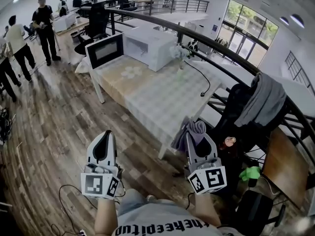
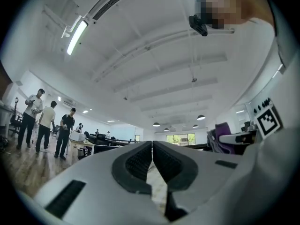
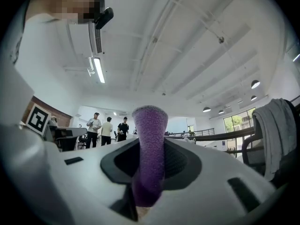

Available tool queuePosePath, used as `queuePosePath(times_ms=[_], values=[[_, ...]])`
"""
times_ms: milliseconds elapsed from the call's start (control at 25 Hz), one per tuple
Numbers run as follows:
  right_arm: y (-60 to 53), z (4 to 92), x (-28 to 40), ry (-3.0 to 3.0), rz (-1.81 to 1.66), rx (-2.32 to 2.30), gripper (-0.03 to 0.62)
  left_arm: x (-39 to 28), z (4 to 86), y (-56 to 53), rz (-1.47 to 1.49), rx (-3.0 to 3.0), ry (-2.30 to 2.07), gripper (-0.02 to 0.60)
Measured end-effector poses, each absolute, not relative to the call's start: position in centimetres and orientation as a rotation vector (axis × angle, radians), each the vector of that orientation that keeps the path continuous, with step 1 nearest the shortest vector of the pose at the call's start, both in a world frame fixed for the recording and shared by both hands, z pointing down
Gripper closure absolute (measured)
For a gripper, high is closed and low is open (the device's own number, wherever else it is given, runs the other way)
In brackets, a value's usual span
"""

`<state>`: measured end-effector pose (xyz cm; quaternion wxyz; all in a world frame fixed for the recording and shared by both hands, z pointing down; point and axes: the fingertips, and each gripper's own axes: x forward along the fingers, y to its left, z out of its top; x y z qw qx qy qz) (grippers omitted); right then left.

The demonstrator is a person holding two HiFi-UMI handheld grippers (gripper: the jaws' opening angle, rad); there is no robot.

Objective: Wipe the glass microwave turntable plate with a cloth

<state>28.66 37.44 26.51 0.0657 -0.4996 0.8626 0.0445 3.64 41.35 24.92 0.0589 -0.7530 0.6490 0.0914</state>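
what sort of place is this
Probably an open-plan office or lab floor, not a home: an office chair at the back, a black railing along the edge, and a microwave on a table.

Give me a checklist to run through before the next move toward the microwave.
1. Cloth gripped: ok. The right gripper has its jaws shut on it.
2. Left gripper free: ok. Jaws together, nothing between them.
3. Microwave door open: ok.
4. Plate located: cannot tell. No view shows it.
5. Close enough to the table: not ok. Both grippers are over the floor, short of its edge.
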Motion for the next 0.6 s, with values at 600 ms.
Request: queuePosePath(times_ms=[600], values=[[26.6,27.7,25.5,2.573,0.109,-1.559,0.485,-0.4,26.6,30.3,0.262,-2.310,1.958,0.571]])
